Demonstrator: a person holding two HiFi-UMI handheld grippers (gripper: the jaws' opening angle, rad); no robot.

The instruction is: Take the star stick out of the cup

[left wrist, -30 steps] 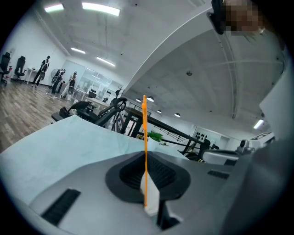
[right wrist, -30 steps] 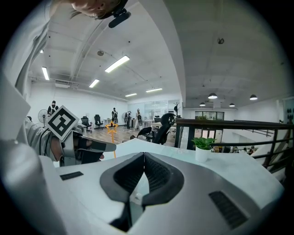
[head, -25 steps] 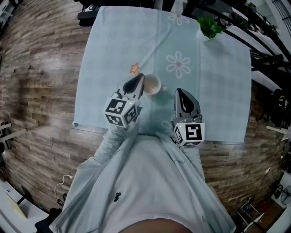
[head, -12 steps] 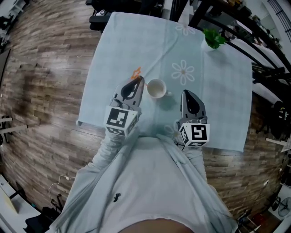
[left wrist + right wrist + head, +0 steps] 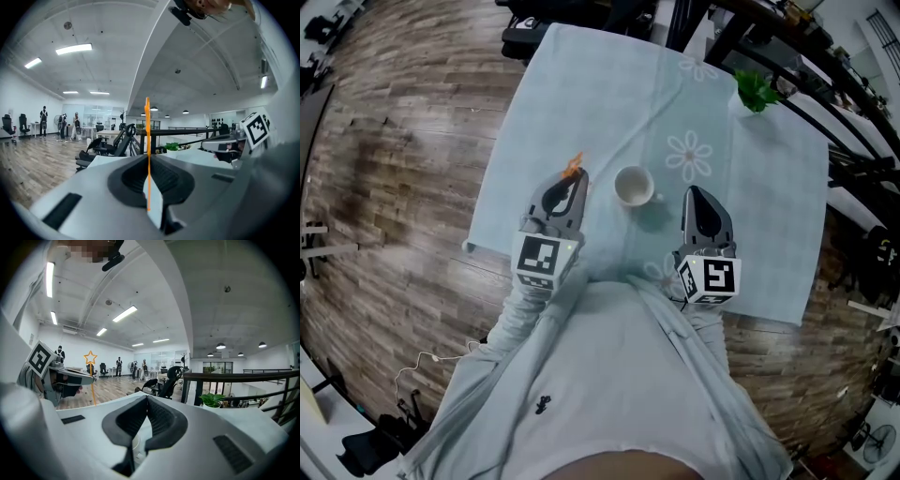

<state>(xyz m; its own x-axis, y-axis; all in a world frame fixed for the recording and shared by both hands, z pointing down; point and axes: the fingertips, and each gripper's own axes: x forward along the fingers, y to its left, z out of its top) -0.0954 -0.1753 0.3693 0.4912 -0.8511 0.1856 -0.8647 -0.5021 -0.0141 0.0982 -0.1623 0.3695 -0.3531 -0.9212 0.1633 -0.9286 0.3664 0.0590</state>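
Left gripper jaws pinch the star stick (star uppermost), lifted clear of the cup, which stands on the bench between both grippers. Right gripper jaws are together, holding nothing.

The thin orange star stick stood upright, pinched in the left gripper, clear of the white cup beside it.
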